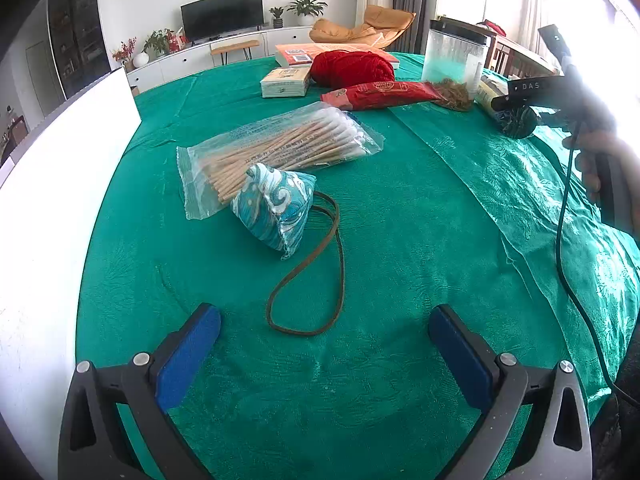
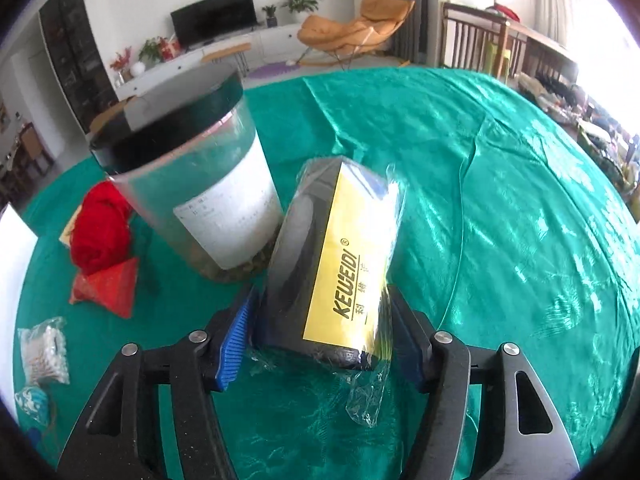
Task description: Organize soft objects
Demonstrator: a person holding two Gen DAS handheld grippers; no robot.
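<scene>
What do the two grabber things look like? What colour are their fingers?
Each hand-held gripper has two black angled arms with round silver bolts and blue ribbed pads. The left hand-held gripper shows them wide apart. The right hand-held gripper looks the same; from the left wrist view its black body reads "DAS" and trails a thin dark cable.

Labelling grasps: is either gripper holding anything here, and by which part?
Right gripper: jaws clamp the near end of the plastic-wrapped black-and-yellow pack, one pad per long side. Left gripper: open, nothing held.
</scene>
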